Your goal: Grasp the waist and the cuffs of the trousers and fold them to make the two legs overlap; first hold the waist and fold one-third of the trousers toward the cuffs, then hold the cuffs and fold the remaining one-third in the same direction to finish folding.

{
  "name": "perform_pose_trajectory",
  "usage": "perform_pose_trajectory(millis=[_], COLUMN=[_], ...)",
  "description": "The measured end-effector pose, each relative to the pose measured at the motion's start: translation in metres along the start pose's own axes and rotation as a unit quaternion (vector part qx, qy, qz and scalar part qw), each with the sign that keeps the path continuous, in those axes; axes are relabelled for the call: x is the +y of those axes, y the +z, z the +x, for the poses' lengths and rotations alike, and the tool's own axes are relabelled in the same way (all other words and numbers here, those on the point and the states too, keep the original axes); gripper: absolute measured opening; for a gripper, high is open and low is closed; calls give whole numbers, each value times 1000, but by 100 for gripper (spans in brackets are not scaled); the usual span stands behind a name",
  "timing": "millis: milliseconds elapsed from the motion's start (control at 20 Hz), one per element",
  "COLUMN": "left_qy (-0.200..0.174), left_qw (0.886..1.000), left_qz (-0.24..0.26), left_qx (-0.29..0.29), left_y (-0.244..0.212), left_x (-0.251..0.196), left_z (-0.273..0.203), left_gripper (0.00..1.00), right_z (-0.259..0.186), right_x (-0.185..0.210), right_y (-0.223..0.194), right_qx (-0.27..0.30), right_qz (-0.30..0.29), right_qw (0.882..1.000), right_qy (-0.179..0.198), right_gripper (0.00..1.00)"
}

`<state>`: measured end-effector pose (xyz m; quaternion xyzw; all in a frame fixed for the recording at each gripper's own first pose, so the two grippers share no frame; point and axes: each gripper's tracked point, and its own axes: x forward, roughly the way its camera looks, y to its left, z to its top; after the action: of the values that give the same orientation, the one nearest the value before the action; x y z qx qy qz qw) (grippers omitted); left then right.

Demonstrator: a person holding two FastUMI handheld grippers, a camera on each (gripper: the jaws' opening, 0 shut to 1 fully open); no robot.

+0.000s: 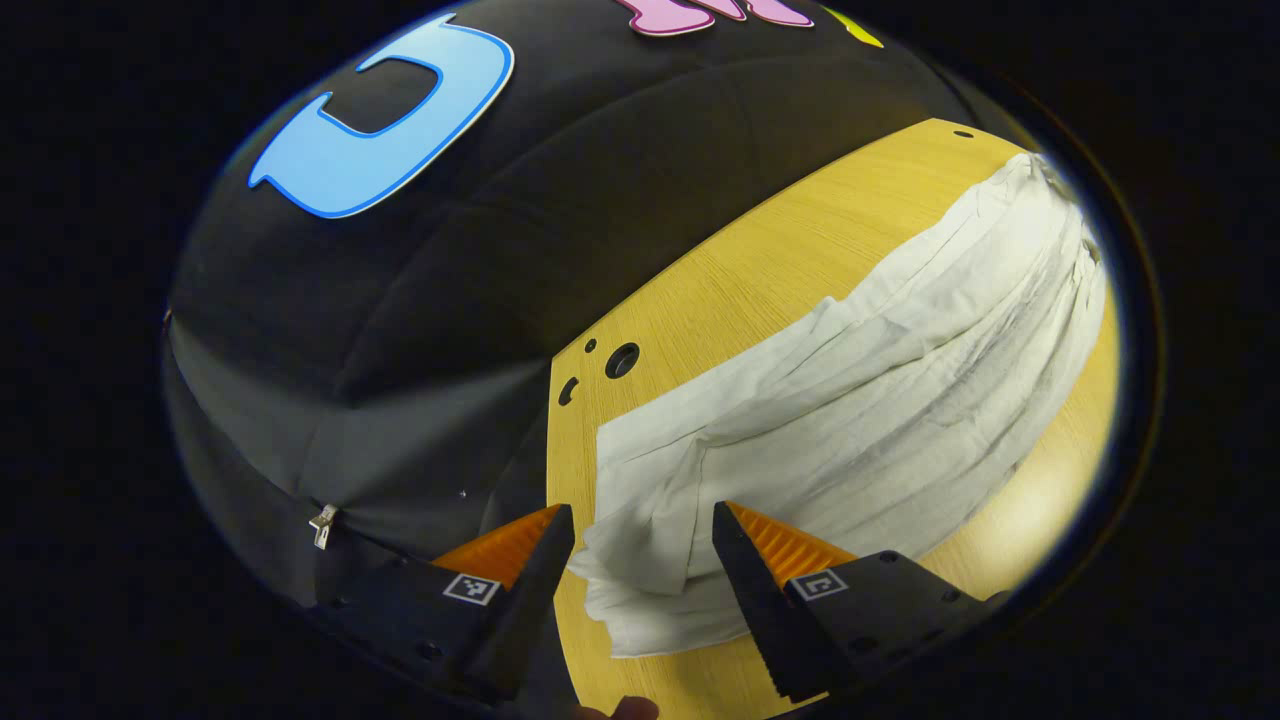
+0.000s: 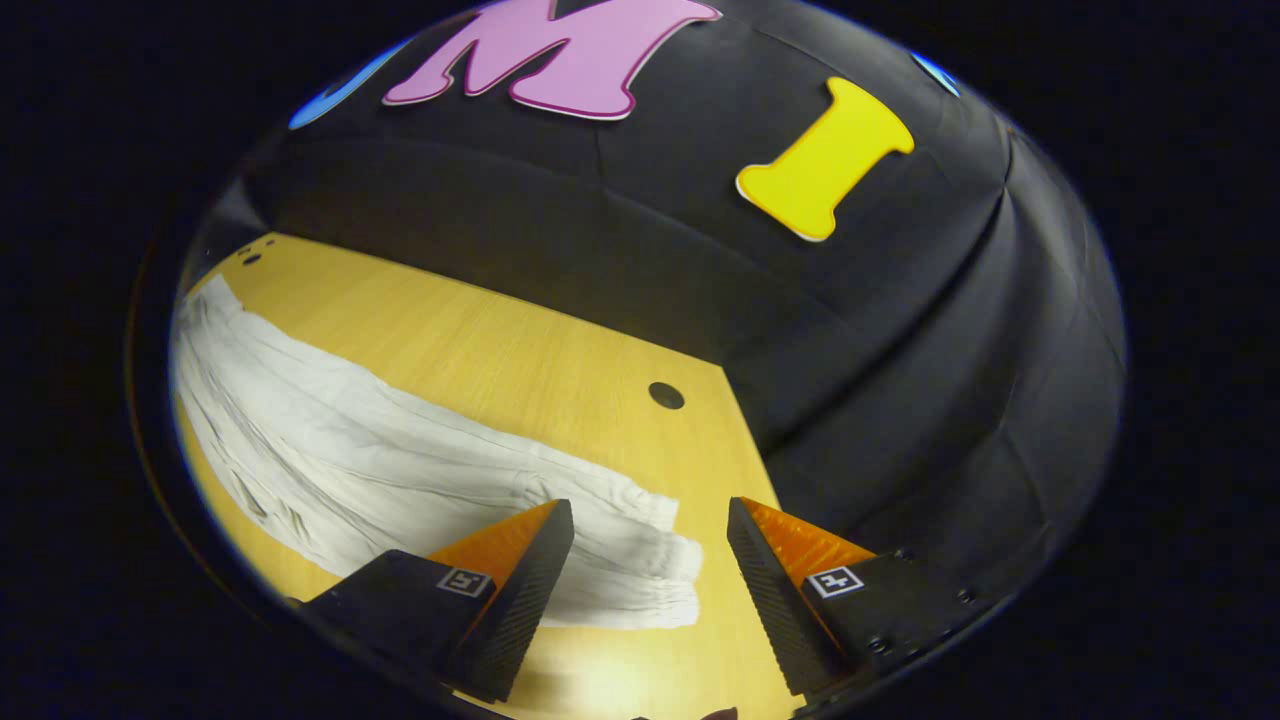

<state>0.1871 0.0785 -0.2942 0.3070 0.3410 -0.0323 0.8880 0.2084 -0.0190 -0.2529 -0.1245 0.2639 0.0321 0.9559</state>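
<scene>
With each claw, left (image 1: 642, 545) and right (image 2: 650, 545), spread apart above opposite ends of the trousers (image 1: 850, 400), each should nip both layers squarely before lifting.

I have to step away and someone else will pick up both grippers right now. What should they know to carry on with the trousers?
Left gripper: open, holding nothing, poised over one end of the trousers.
Right gripper: open, holding nothing, poised over the other end of the trousers.
The trousers lie stretched out lengthwise on the wooden table, wrinkled. The legs look already laid one over the other, though I cannot tell for sure, nor which end is the waist.
Done: at most the leg overlap.
Left: hold the waist, fold one-third toward the cuffs, then hold the cuffs and fold the remaining third.
</scene>
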Motion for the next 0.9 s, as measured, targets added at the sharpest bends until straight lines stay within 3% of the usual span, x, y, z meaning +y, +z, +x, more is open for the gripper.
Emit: perform_pose_trajectory(millis=[150,250,400,500,900], left_qy=[-2,-6,-16,-23,-42], left_qw=[1000,1000,998,996,980], left_qz=[-11,-25,-63,-89,-193], left_qx=[-1,-2,-3,-4,6], left_y=[1,-1,-4,-7,-25], left_x=[-1,-5,-11,-15,-21], left_z=[-4,-13,-26,-34,-59], left_gripper=[89,89,89,89,89], right_z=[-2,-8,-2,6,27], right_x=[7,6,12,15,6], right_y=[-25,-47,-82,-100,-105], right_qx=[48,84,128,146,165], right_qz=[98,200,363,433,578], right_qw=[994,976,923,890,799], right_qy=[24,23,8,-5,-34], right_gripper=[98,98,98,100,99])
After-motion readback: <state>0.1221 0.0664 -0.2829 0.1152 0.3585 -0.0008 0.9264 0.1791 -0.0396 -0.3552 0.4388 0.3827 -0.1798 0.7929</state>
